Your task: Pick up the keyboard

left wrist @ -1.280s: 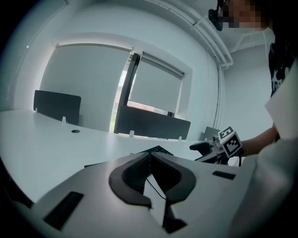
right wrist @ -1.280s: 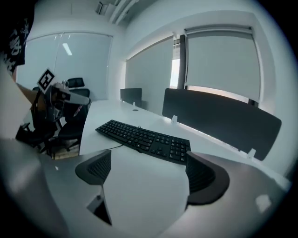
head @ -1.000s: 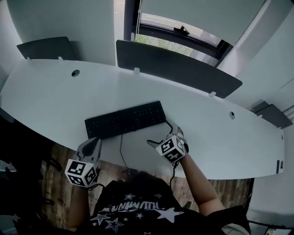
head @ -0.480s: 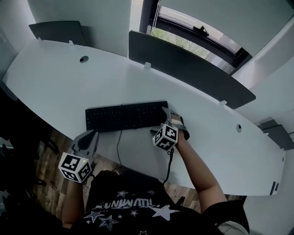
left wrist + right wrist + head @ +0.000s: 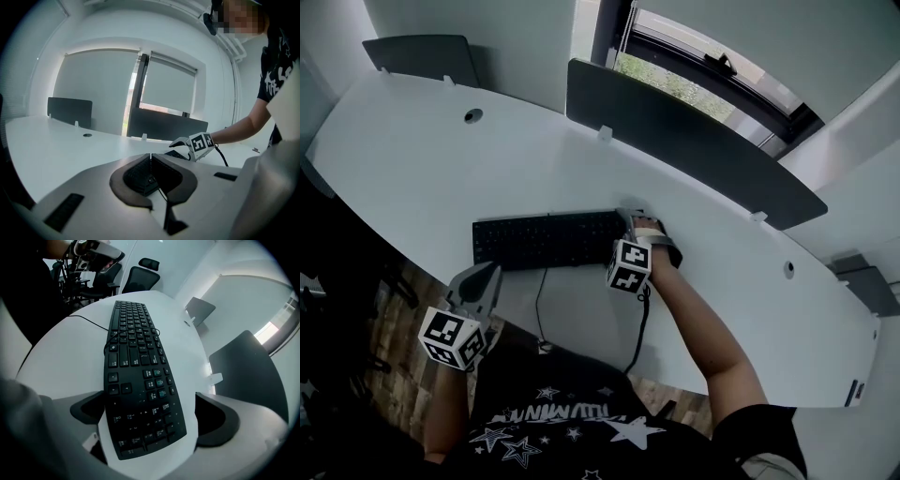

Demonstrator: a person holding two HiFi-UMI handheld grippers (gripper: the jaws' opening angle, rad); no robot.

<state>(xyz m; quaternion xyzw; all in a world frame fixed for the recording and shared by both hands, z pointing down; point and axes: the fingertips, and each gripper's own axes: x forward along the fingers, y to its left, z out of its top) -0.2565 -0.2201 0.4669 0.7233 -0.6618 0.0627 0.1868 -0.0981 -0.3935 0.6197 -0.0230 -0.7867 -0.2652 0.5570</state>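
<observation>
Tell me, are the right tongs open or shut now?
Open. The right tongs straddle one end of the keyboard, with bare desk showing between it and one jaw.

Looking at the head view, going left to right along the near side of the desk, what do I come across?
First the left gripper, shut, then the black keyboard, then the right gripper, jaws open astride the keyboard's right end, then a small round hole in the desk.
</observation>
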